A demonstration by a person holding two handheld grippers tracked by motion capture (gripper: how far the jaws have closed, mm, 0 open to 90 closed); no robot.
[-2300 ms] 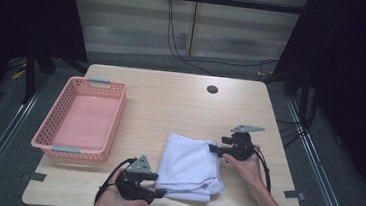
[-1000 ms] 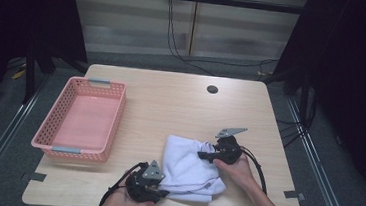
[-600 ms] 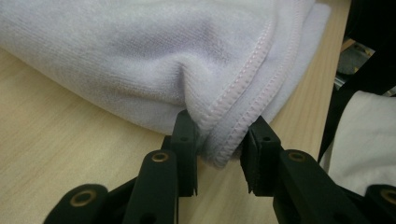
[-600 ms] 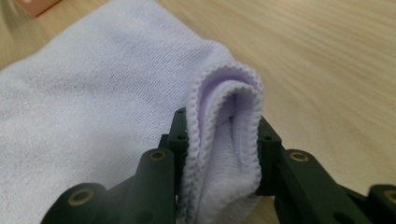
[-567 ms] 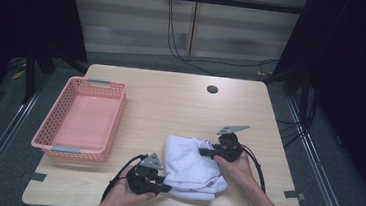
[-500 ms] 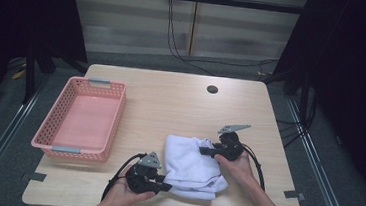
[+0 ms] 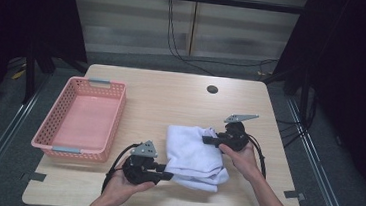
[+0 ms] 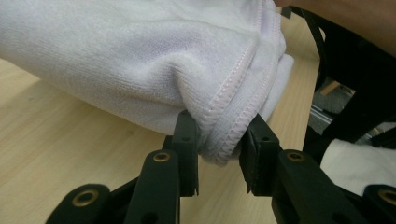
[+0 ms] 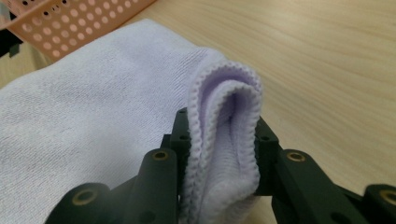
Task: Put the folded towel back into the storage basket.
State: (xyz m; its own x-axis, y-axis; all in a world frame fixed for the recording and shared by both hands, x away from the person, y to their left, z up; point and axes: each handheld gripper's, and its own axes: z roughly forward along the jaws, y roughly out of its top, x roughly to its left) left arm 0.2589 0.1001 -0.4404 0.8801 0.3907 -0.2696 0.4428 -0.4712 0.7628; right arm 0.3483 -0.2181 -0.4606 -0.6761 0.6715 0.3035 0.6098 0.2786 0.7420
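Both grippers, left gripper (image 7: 167, 174) and right gripper (image 7: 207, 139), clamp the towel (image 7: 194, 156) at opposite corners, seven and one o'clock, apparently for lifting it evenly.

In the left gripper view, the white towel (image 8: 140, 60) runs off the top and left edges, so its far end goes unseen. A dark object right of the towel is too blurred to name. In the right gripper view, the pink basket (image 9: 70, 23) beyond the towel (image 9: 93, 116) is cropped at the top edge.
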